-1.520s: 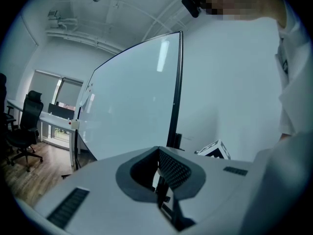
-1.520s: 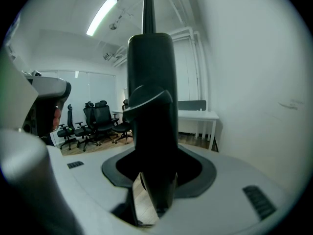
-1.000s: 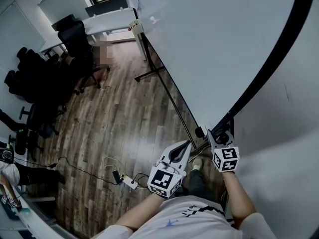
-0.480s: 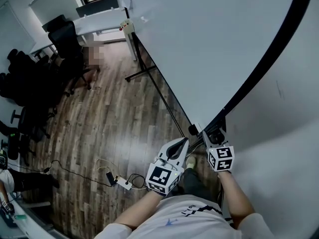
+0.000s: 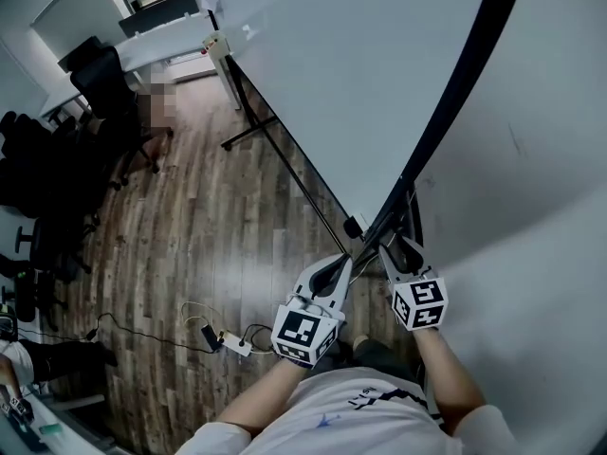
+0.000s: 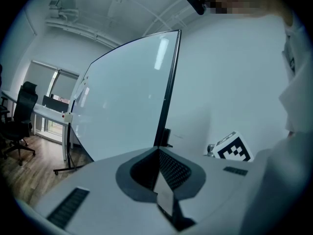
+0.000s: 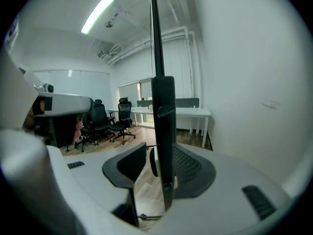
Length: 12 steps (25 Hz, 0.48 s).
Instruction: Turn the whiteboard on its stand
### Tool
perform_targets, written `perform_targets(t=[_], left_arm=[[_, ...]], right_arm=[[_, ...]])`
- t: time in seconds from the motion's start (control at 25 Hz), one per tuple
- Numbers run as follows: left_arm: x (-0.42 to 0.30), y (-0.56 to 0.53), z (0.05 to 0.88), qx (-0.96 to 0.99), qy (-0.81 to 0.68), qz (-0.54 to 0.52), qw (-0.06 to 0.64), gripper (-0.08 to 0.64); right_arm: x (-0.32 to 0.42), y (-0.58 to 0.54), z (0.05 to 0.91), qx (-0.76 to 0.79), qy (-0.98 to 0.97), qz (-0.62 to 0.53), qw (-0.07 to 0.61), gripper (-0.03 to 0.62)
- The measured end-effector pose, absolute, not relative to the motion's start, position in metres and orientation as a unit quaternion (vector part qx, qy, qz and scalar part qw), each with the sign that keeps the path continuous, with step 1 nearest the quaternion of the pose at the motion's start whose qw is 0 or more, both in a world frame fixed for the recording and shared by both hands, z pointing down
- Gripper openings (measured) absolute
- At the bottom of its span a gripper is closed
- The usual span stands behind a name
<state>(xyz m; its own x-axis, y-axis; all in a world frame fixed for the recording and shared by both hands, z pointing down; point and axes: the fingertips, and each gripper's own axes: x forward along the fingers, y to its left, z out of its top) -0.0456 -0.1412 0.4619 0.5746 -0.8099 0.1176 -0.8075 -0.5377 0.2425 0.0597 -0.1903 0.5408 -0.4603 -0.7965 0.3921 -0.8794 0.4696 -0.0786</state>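
The whiteboard [image 5: 351, 83] fills the upper middle of the head view, its black frame edge [image 5: 446, 112] running down to the stand near my hands. My right gripper [image 5: 396, 245] straddles the black frame post [image 7: 163, 121]. Its jaws are closing, with the post lying against the right pad and a gap showing at the left pad. My left gripper [image 5: 340, 263] sits just left of the post, its fingers together and holding nothing. In the left gripper view the board [image 6: 127, 102] rises ahead beyond the shut tips [image 6: 157, 152].
A white wall [image 5: 531, 207] stands close on the right behind the board. The stand's foot bar [image 5: 248, 131] lies on the wood floor. Black office chairs [image 5: 57, 150] and a white desk [image 5: 161, 41] are at far left. A power strip with cables [image 5: 232, 346] lies near my feet.
The board's black frame edge has swung steeper in the head view, and both grippers have moved slightly up and left with it. The right gripper has stayed at the post.
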Motion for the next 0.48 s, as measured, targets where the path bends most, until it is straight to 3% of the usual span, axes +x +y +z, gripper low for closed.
perform_targets(t=[0.28,0.48], left_arm=[[-0.029,-0.115,0.448,0.875,-0.465,0.001,0.134,0.012],[-0.003,-0.079,0.445,0.873,-0.467,0.005,0.14,0.012]], right_arm=[[0.056,-0.155,0.48,0.466,-0.871,0.141,0.061,0.054],[0.066,-0.114,0.453,0.436,-0.889,0.142,0.026,0.029]])
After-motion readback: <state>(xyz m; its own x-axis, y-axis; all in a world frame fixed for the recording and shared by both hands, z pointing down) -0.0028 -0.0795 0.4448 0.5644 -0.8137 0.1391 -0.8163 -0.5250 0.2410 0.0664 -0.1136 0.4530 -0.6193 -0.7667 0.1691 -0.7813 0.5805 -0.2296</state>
